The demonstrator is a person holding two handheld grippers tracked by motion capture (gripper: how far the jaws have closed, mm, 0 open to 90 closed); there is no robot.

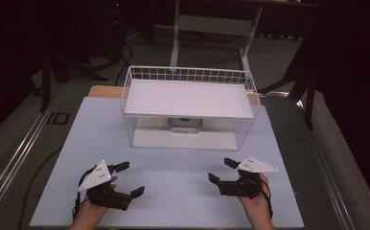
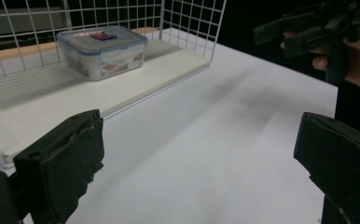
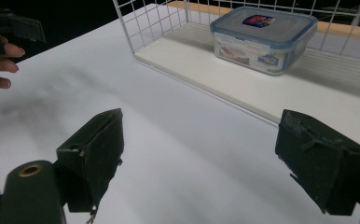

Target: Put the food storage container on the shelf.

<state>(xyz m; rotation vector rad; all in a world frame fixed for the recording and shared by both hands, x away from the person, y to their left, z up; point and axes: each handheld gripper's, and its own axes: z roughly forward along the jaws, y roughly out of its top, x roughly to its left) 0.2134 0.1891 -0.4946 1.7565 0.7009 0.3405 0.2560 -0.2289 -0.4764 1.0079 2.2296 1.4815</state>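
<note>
Tools rest low on a pale worktop (image 1: 173, 191), one in each of a person's hands: the left tool (image 1: 128, 179) and the right tool (image 1: 220, 171) both have their black jaws spread wide and hold nothing. Well ahead of them stands a white wire shelf rack (image 1: 189, 108) with a flat top board and an open front. On its lower shelf, towards the back and near the middle, sits a clear plastic food container (image 2: 102, 51) with a snap-on lid and a small red and blue label; in the high view it lies mostly hidden under the top board. The likely risk is in the reach: the gap under the top board looks shallow, so a tool entering too high could knock the board or catch the wire mesh, and a grip on only one edge of the smooth lid could let the container slip or tilt. Pushing instead of pinching could shove it against the back wires. The worktop is smooth, matte and bare apart from the rack. Beyond it the room is dark, with grey floor, trailing cables and the white legs of a stand.
</note>
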